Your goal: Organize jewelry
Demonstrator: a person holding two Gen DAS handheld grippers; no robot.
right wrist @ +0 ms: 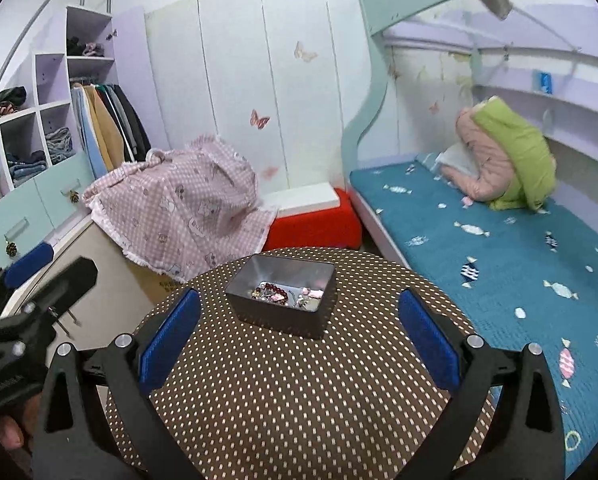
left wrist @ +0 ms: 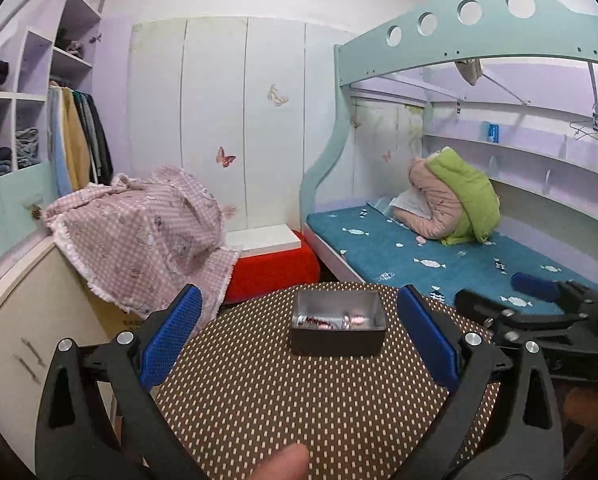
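Observation:
A dark metal tin (left wrist: pixel 337 328) stands on the round brown dotted table (left wrist: pixel 299 408). It holds jewelry (right wrist: pixel 277 294): a dark red bead bracelet, pink pieces and small silver bits. My left gripper (left wrist: pixel 299 340) is open and empty, its blue pads either side of the tin, a little short of it. My right gripper (right wrist: pixel 299 340) is open and empty, just short of the tin (right wrist: pixel 283 300) and above the table (right wrist: pixel 299 400). The right gripper also shows at the right of the left wrist view (left wrist: pixel 539 312), and the left gripper at the left of the right wrist view (right wrist: pixel 31 300).
A pink checked cloth (left wrist: pixel 139 232) covers a box left of the table. A red stool (left wrist: pixel 275 268) stands behind the table. A bunk bed with a blue mattress (left wrist: pixel 439 256) runs along the right. A wardrobe and shelves (left wrist: pixel 31 100) line the left wall.

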